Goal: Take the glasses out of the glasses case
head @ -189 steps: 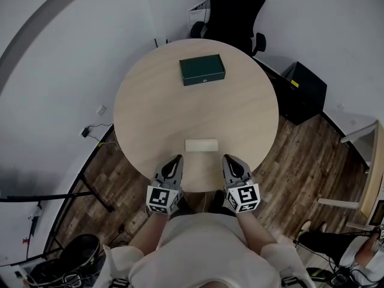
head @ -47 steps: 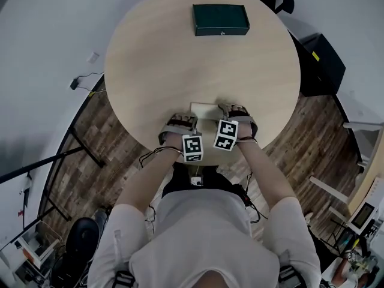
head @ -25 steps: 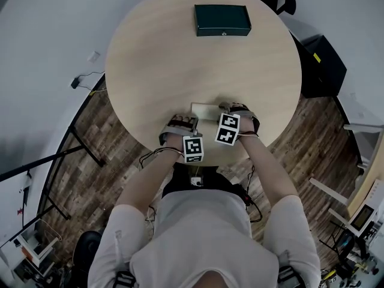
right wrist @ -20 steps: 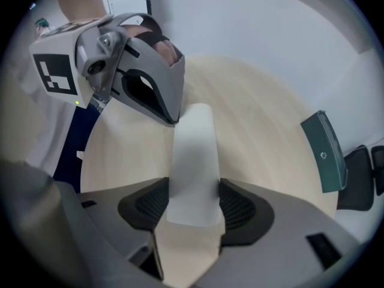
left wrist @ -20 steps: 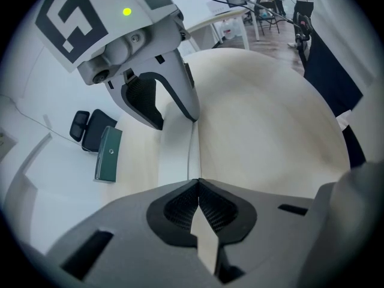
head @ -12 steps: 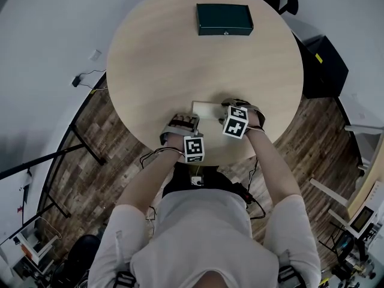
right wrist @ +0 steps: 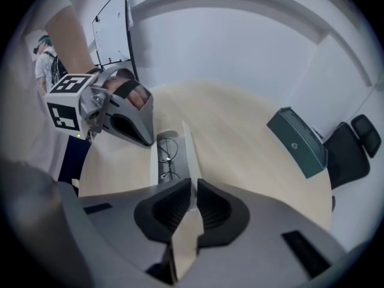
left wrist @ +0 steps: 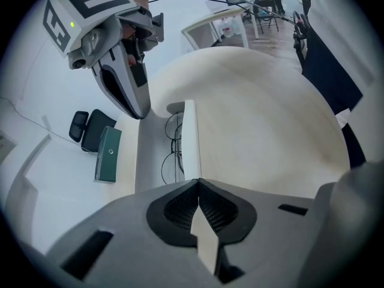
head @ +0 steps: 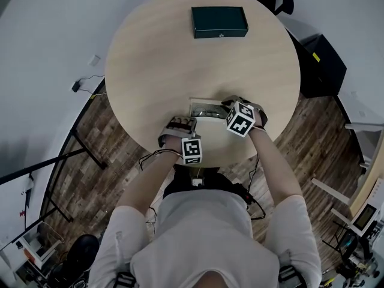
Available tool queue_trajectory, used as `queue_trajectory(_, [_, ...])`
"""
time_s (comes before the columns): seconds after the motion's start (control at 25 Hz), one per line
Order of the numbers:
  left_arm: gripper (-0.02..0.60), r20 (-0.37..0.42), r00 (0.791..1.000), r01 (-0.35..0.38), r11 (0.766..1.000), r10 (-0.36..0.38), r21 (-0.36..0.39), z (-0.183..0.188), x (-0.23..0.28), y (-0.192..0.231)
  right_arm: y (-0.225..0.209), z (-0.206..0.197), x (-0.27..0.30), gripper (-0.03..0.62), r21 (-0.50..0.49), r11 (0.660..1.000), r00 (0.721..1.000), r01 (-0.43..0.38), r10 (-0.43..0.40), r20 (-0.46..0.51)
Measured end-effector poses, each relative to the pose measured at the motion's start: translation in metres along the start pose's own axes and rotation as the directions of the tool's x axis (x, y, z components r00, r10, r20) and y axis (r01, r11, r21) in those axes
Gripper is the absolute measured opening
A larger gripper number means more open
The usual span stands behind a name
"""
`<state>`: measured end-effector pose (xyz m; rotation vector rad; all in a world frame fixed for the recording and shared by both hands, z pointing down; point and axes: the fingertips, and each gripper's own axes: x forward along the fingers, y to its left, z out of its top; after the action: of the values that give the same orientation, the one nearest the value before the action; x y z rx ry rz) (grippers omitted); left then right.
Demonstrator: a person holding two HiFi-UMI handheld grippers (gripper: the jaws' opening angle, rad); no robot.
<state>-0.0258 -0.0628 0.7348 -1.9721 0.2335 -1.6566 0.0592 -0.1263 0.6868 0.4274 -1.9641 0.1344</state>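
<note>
The cream glasses case (head: pixel 193 108) lies open near the table's front edge, with dark-rimmed glasses (head: pixel 207 109) in its grey inside. My left gripper (head: pixel 182 121) is shut on the case's thin near wall (left wrist: pixel 191 143), which runs straight into the jaws of the left gripper (left wrist: pixel 198 188). The glasses (left wrist: pixel 173 156) lie just left of that wall. My right gripper (head: pixel 231 104) is at the case's right end. Its jaws are closing on the thin cream lid edge (right wrist: pixel 187 152), which sits between the pads of the right gripper (right wrist: pixel 193 191). The glasses (right wrist: pixel 168 161) show beside it.
A dark green box (head: pixel 219 21) lies at the far side of the round wooden table (head: pixel 168 59). A black office chair (right wrist: pixel 360 137) and a black cabinet (head: pixel 324 65) stand beyond the table. The table's front edge is just under my grippers.
My right gripper has risen and rolled, moving a little right with the lid edge. The case, a shut cream block before, now stands open with the glasses showing. The left gripper stayed put.
</note>
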Motion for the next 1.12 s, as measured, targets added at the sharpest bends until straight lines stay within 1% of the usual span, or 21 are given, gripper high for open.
queue_trajectory(0.16, [0.009, -0.004, 1.000, -0.001, 1.000, 0.001, 0.001, 0.000, 0.001, 0.001, -0.019, 0.000, 0.002, 0.037, 0.087, 0.994, 0.998, 0.061, -0.063, 0.022])
queue_trajectory(0.28, [0.009, -0.005, 1.000, -0.002, 1.000, 0.002, 0.000, 0.000, 0.001, 0.001, -0.028, 0.001, 0.006, 0.037, 0.112, 0.988, 0.994, 0.106, -0.109, 0.022])
queue_trajectory(0.44, [0.009, -0.010, 1.000, -0.003, 1.000, 0.003, -0.001, 0.000, 0.000, 0.000, -0.038, 0.002, 0.010, 0.038, 0.131, 0.980, 0.988, 0.147, -0.150, 0.018])
queue_trajectory(0.56, [0.009, -0.012, 1.000, -0.003, 1.000, 0.003, -0.009, 0.000, -0.001, 0.000, -0.040, 0.003, 0.010, 0.038, 0.132, 0.978, 0.986, 0.160, -0.163, 0.017])
queue_trajectory(0.68, [0.009, -0.012, 1.000, -0.007, 1.000, 0.007, -0.030, 0.000, -0.001, 0.001, -0.035, 0.004, 0.006, 0.038, 0.125, 0.980, 0.987, 0.156, -0.160, 0.024])
queue_trajectory(0.8, [0.009, -0.011, 1.000, -0.009, 0.999, 0.009, -0.037, -0.001, 0.000, 0.001, -0.031, 0.004, 0.003, 0.038, 0.124, 0.979, 0.986, 0.160, -0.165, 0.035])
queue_trajectory(0.92, [0.009, -0.010, 1.000, -0.008, 0.999, 0.008, -0.050, -0.001, 0.001, 0.002, -0.034, 0.006, -0.006, 0.037, 0.156, 0.970, 0.978, 0.187, -0.199, 0.062])
queue_trajectory(1.0, [0.009, -0.012, 1.000, -0.007, 0.998, 0.006, -0.067, -0.001, 0.001, 0.003, -0.038, 0.010, -0.013, 0.024, 0.179, 0.962, 0.970, 0.208, -0.226, 0.088])
queue_trajectory(1.12, [0.009, -0.012, 1.000, -0.006, 0.998, 0.005, -0.069, -0.001, 0.001, 0.002, -0.039, 0.015, -0.023, 0.014, 0.188, 0.955, 0.959, 0.231, -0.256, 0.123])
